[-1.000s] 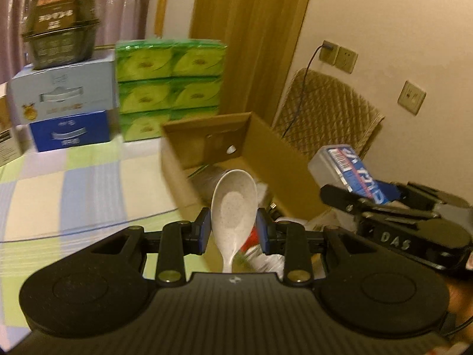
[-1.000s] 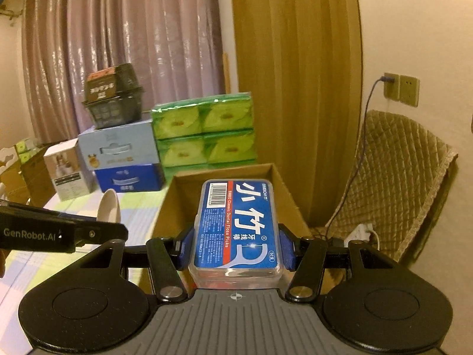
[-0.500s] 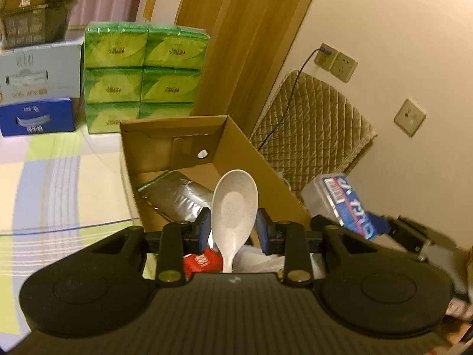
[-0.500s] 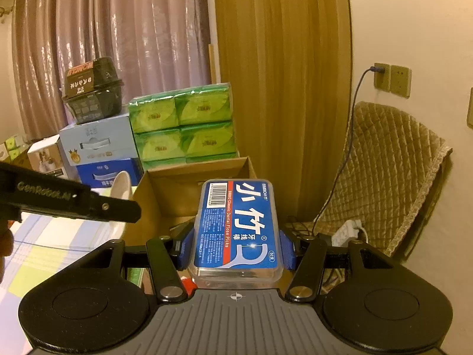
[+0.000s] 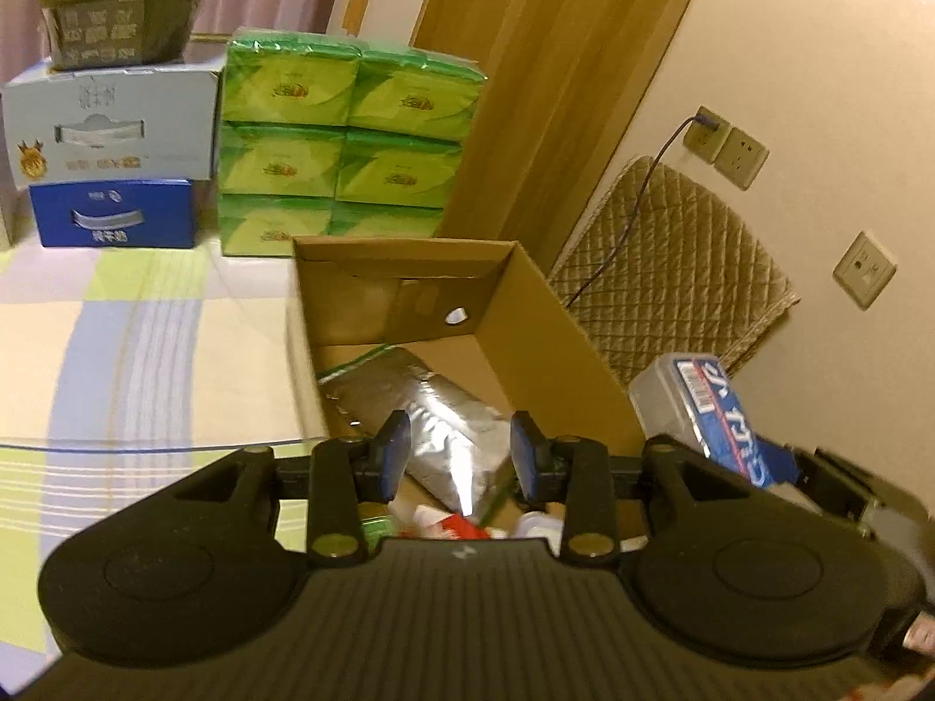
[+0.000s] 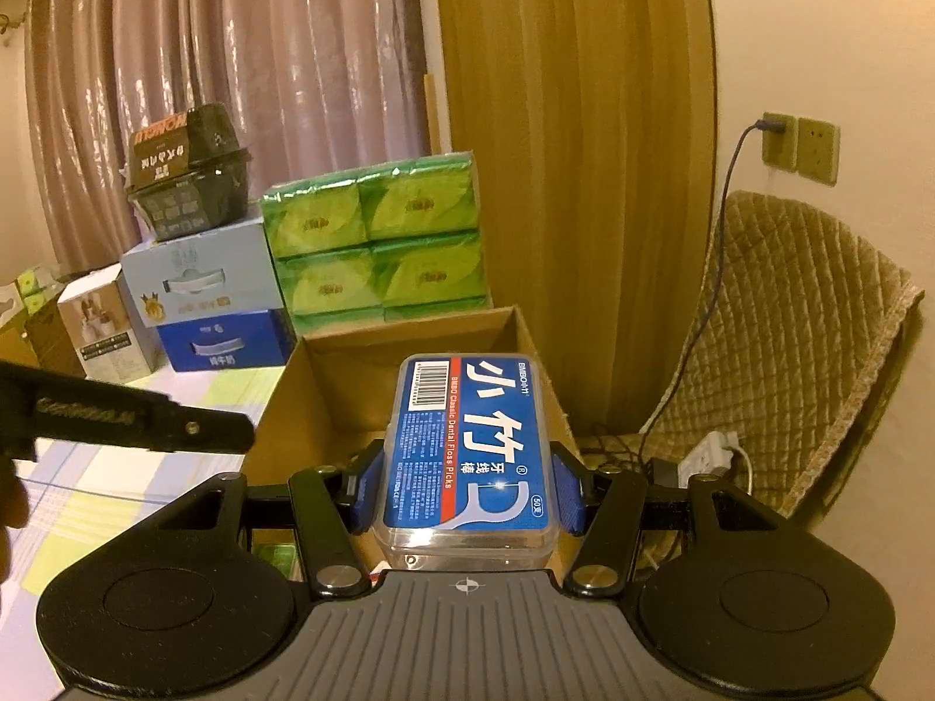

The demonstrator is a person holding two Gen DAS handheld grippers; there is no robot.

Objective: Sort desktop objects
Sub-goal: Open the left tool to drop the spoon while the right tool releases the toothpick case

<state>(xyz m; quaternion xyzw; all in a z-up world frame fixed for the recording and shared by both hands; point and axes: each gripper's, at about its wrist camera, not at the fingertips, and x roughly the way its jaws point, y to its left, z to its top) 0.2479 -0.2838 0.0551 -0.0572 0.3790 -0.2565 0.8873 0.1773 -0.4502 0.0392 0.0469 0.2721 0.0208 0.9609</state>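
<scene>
The left gripper (image 5: 459, 455) is opening with nothing between its tongs over the cardboard box (image 5: 561, 339), while the right gripper (image 6: 467, 488) pinches the floss pick box (image 6: 467, 444) to drop it in too.

Tablecloth (image 5: 117, 350): checked in pale cream, lavender and lime green, with fine white stripes. Cardboard box (image 5: 543, 315): plain brown; inside it a silver foil pouch (image 5: 432, 415) with a green zip edge. Dental floss pick box (image 6: 467, 450): clear plastic, blue label with white characters, a red band and a black barcode on white. Far stack of tissue packs (image 5: 345, 146): bright green with yellow-green leaf motifs. Cartons at far left: light blue (image 5: 111, 122) above royal blue (image 5: 111, 213). Curtains: mauve (image 6: 234, 58) and ochre (image 6: 572, 117). Chair cover (image 6: 789, 339): tan, diamond-quilted. Gripper pads (image 5: 391, 455): blue on black.
</scene>
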